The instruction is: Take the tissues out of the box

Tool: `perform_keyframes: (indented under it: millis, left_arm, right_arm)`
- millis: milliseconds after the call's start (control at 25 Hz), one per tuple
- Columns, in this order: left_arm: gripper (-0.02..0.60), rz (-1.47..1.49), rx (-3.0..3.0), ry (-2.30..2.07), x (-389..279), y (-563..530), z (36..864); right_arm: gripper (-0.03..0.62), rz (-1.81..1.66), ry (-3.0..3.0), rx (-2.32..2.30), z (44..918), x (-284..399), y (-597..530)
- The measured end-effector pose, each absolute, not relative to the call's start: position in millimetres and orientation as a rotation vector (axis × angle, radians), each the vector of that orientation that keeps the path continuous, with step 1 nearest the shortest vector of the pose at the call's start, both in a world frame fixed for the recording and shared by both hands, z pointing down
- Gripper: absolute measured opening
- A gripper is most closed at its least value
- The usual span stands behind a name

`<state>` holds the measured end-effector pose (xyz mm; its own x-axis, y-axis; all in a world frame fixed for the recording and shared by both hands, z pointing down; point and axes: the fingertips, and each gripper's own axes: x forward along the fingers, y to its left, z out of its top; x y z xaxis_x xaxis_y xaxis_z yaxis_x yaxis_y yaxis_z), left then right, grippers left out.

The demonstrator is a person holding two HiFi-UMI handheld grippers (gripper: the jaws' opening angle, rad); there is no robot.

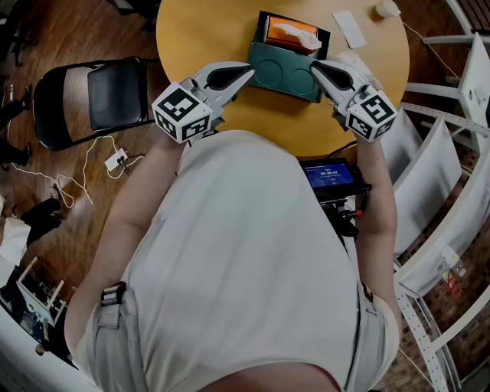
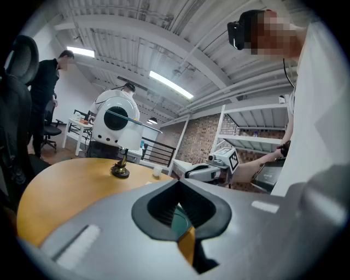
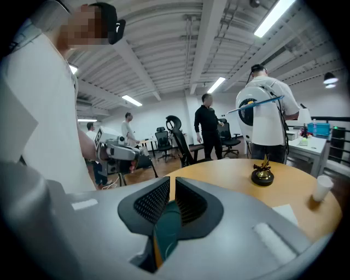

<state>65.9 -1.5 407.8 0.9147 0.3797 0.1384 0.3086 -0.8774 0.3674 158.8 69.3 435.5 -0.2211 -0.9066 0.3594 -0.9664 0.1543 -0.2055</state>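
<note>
Tissues point(image 1: 295, 32): white and crumpled, poking up as one tuft from the orange opening at the far end of a dark teal box point(image 1: 285, 70). Nearer part of the box flat and stamped with two round hollows; lying near the middle of the round yellow-brown bench point(image 1: 207, 31). Flanked at the near corners by the left gripper point(image 1: 249, 72) and the right gripper point(image 1: 313, 68), each with jaws pressed together on nothing, tips just beside the box; touching or not, impossible to judge from above. In both gripper views, only a sliver of teal behind the closed pads, with the tissues themselves hidden. Farther out on the bench: a white card point(image 1: 350, 29), a pale cup point(image 1: 387, 8) close to the top edge, and a small dark ornament point(image 3: 263, 175). Off the bench, a black chair point(image 1: 92, 96) on the wood floor at left and a small lit screen point(image 1: 331, 176) by the right arm, print too small to read.
</note>
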Motion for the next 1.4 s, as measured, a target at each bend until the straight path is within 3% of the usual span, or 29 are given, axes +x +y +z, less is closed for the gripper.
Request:
perform_keyframes:
  millis: [240, 440, 880, 1240, 1400]
  left_arm:
    - [0.000, 0.288, 2.711, 0.490, 44.4, -14.2, 404.7]
    - [0.000, 0.291, 2.712, 0.424, 29.7, -23.1, 410.2]
    - [0.000, 0.322, 2.671, 0.301, 10.3, -80.2, 444.0]
    - [0.000, 0.291, 2.675, 0.217, -1.8, -86.0, 442.8]
    - [0.000, 0.289, 2.673, 0.201, -1.4, -78.7, 449.9]
  right_arm:
    - [0.090, 0.625, -2.109, 1.638, 479.3, 175.1, 39.1]
    - [0.195, 0.637, -1.959, 1.369, 529.1, 199.4, 13.0]
    - [0.349, 0.658, -1.670, 0.804, 628.0, 232.9, -34.1]
    - [0.391, 0.719, -1.615, 0.685, 653.0, 234.0, -29.3]
    - [0.372, 0.743, -1.601, 0.666, 657.8, 235.1, -22.9]
